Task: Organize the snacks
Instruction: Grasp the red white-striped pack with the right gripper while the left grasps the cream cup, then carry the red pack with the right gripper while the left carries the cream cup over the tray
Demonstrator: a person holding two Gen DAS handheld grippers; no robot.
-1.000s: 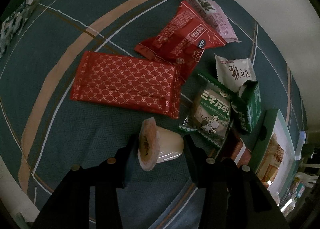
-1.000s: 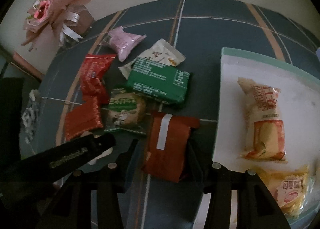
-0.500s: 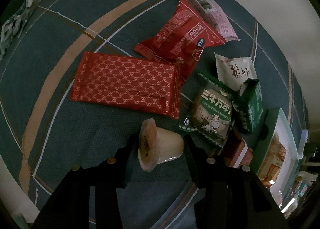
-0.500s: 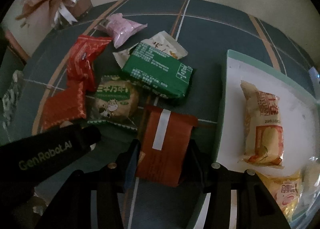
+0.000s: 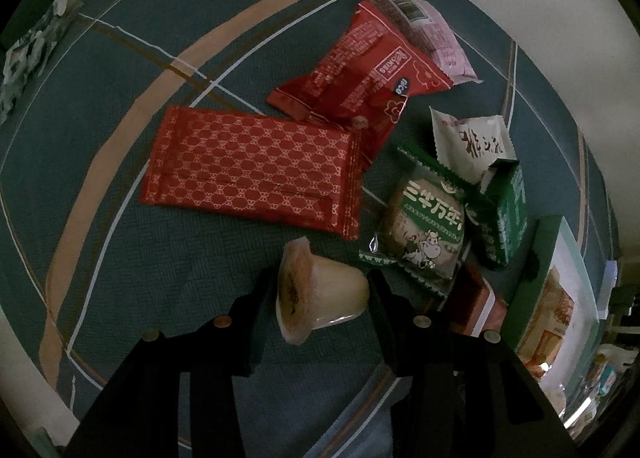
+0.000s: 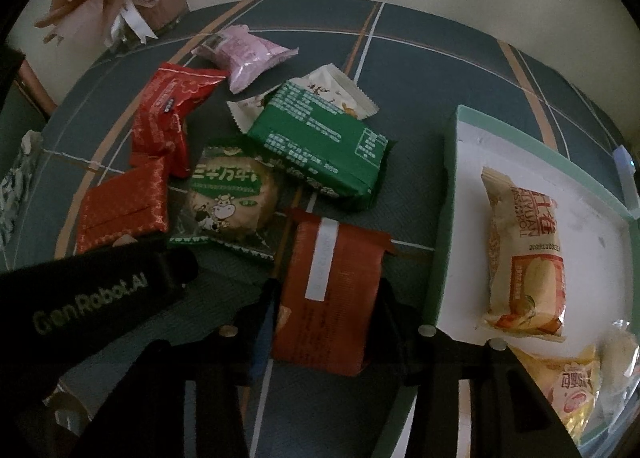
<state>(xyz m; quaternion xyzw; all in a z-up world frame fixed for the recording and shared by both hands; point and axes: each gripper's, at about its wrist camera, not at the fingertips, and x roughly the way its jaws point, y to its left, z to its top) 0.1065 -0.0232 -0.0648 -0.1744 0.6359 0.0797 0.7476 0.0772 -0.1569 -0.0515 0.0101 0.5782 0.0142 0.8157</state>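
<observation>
Right gripper (image 6: 326, 322) jaws are closing around a brick-red packet with a white strip (image 6: 332, 290); it sits between them, though I can't tell if the pads are pressing yet. Left gripper (image 5: 318, 298) jaws stand fairly narrow with a jelly cup (image 5: 320, 292) lying on its side between the fingers, which look to be touching it at both ends.

Everything's on a bench covered in a teal cloth with tan and white stripes (image 5: 120, 38). Biggest thing: the white tray with a green rim (image 6: 448, 194) on the right, holding a tall cream roll packet (image 6: 524, 254) and a yellow packet (image 6: 568, 390) at its near corner.

Loose pile left of the tray: red patterned flat pack (image 5: 252, 168), dark green packet (image 6: 320, 146) overlapping a white packet (image 6: 336, 90), a red crinkly bag (image 5: 360, 70), the green-and-clear round biscuit pack with a cow on it (image 6: 228, 198), and a small pink packet (image 6: 248, 54) at the far end.
</observation>
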